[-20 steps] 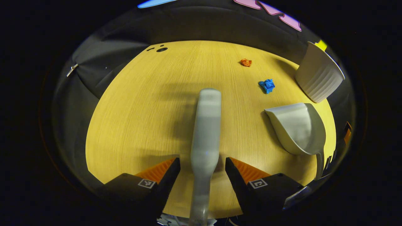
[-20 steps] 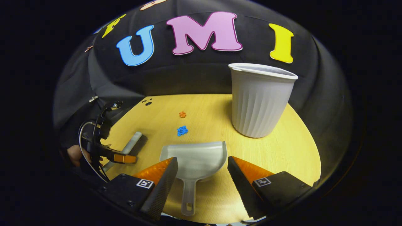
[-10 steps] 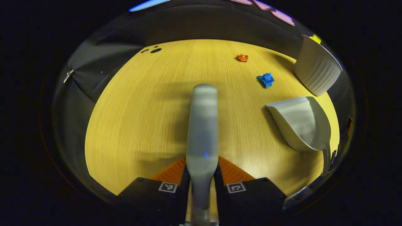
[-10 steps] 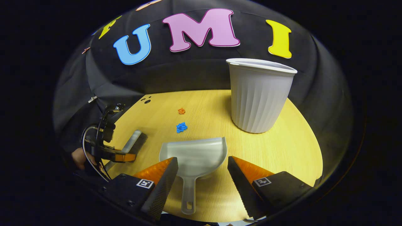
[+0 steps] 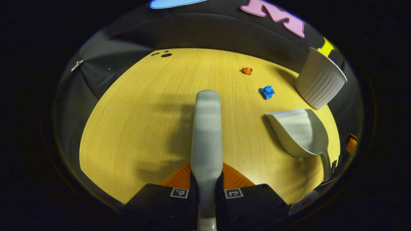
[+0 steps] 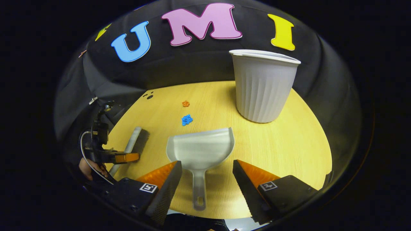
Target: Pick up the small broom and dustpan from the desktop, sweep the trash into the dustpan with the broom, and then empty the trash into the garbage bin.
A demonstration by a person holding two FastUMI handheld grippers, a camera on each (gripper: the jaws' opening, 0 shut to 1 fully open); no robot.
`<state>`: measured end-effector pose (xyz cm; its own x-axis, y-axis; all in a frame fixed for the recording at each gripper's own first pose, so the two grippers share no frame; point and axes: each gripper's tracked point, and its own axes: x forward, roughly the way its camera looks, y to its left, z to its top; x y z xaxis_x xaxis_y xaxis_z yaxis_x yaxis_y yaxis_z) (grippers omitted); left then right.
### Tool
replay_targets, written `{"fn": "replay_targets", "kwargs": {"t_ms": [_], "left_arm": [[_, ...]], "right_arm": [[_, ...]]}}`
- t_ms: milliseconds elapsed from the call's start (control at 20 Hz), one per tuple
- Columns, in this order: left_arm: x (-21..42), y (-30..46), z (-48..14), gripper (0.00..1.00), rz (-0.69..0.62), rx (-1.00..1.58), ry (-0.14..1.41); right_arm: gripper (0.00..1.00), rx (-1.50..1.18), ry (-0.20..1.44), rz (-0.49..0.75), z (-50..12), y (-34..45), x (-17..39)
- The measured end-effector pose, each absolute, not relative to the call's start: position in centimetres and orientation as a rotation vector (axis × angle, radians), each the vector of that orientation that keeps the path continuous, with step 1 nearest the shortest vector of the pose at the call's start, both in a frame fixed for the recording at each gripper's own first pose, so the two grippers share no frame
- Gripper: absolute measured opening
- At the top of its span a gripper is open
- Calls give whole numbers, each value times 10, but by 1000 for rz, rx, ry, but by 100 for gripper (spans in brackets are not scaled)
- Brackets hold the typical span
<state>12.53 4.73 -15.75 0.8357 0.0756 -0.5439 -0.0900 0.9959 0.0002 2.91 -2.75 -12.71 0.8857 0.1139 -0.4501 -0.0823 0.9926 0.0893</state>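
Note:
In the left gripper view, the grey small broom (image 5: 207, 128) points away over the yellow desktop (image 5: 135, 122), and my left gripper (image 5: 206, 187) is shut on its handle. The grey dustpan (image 5: 298, 131) lies to the right. In the right gripper view, the dustpan (image 6: 200, 150) rests flat with its handle lying between the spread fingers of my open right gripper (image 6: 207, 175), which touch nothing. A blue paper scrap (image 6: 186, 120) and an orange scrap (image 6: 185, 103) lie beyond the pan. The broom (image 6: 135, 142) and the left gripper (image 6: 123, 158) are at the left.
A white ribbed garbage bin (image 6: 263, 86) stands upright at the back right of the desktop (image 6: 289, 141), and it also sits at the right in the left gripper view (image 5: 319, 78). A hand (image 6: 91, 166) holds the left gripper. Small dark holes (image 6: 149, 95) mark the far left corner.
My left gripper's fingers closed on the broom handle and stay shut on it. The right gripper drew back slightly, so more of the dustpan handle lies between its open fingers.

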Motion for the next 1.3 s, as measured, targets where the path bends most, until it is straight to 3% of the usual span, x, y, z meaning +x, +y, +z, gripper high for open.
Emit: {"fn": "replay_targets", "kwargs": {"t_ms": [350,800,1000,1200,1300], "left_arm": [[56,69,-127,26,101,0,483],[4,89,-143,26,145,-44,517],[2,95,-157,26,171,-89,561],[6,94,-155,26,180,-113,592],[12,92,-150,26,178,-90,599]], "right_arm": [[99,150,603,100,-146,-21,31],[98,117,748,45,-205,-17,46],[86,11,794,13,-232,-19,58],[85,4,809,15,-245,-16,69],[63,24,828,23,-251,-11,71]]}}
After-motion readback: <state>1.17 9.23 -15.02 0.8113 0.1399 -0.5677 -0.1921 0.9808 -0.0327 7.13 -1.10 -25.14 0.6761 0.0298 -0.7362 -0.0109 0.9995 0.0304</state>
